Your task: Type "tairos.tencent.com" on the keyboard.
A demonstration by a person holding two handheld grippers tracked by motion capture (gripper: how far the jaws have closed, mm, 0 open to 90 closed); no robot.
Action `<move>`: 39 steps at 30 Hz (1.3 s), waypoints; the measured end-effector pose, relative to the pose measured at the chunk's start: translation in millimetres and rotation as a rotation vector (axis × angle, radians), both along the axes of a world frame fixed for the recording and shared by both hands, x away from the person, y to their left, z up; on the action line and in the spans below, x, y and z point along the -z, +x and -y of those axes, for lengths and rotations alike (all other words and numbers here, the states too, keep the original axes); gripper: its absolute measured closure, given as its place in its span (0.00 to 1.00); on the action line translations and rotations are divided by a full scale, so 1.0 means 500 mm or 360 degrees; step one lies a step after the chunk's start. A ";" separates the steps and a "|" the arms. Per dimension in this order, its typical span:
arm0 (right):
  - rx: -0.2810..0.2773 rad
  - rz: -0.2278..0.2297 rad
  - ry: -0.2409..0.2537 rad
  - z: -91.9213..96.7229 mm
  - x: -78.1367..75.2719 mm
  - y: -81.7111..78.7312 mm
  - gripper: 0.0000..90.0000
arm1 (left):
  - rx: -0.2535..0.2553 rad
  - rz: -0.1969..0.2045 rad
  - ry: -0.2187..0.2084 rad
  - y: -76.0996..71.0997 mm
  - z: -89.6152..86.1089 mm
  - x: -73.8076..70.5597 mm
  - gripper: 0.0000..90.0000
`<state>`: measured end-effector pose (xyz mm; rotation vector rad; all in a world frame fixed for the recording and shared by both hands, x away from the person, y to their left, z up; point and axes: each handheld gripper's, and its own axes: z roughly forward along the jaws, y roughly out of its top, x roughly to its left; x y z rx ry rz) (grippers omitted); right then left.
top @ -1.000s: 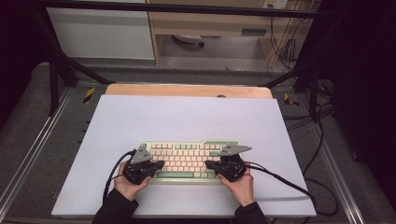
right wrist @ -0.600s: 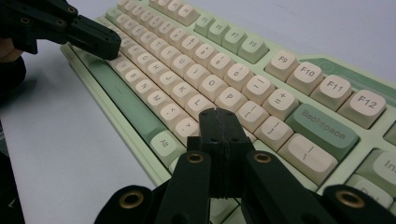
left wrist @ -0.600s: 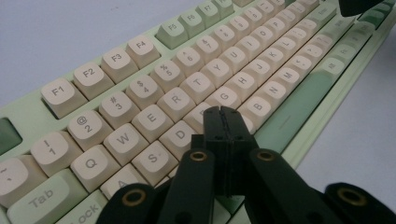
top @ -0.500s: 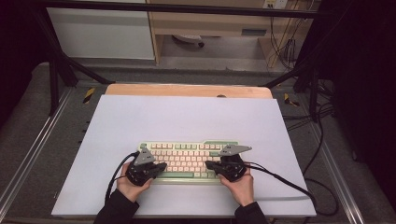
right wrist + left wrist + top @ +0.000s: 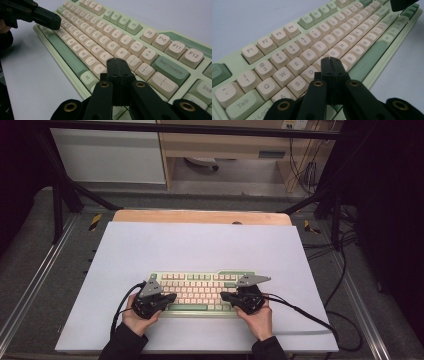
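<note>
Grey carpeted floor [image 5: 35,265], wooden desk [image 5: 225,142] beyond, dark surroundings.

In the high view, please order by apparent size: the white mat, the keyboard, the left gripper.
1. white mat
2. keyboard
3. left gripper, clearly smallest, jaws shut over the keys.
</note>
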<state>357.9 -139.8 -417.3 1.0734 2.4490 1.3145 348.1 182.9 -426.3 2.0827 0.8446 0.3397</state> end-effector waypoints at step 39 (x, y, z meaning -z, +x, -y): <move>0.0008 0.0011 0.0003 0.005 -0.006 -0.002 1.00 | -0.0088 0.0019 0.0013 0.043 -0.001 -0.022 1.00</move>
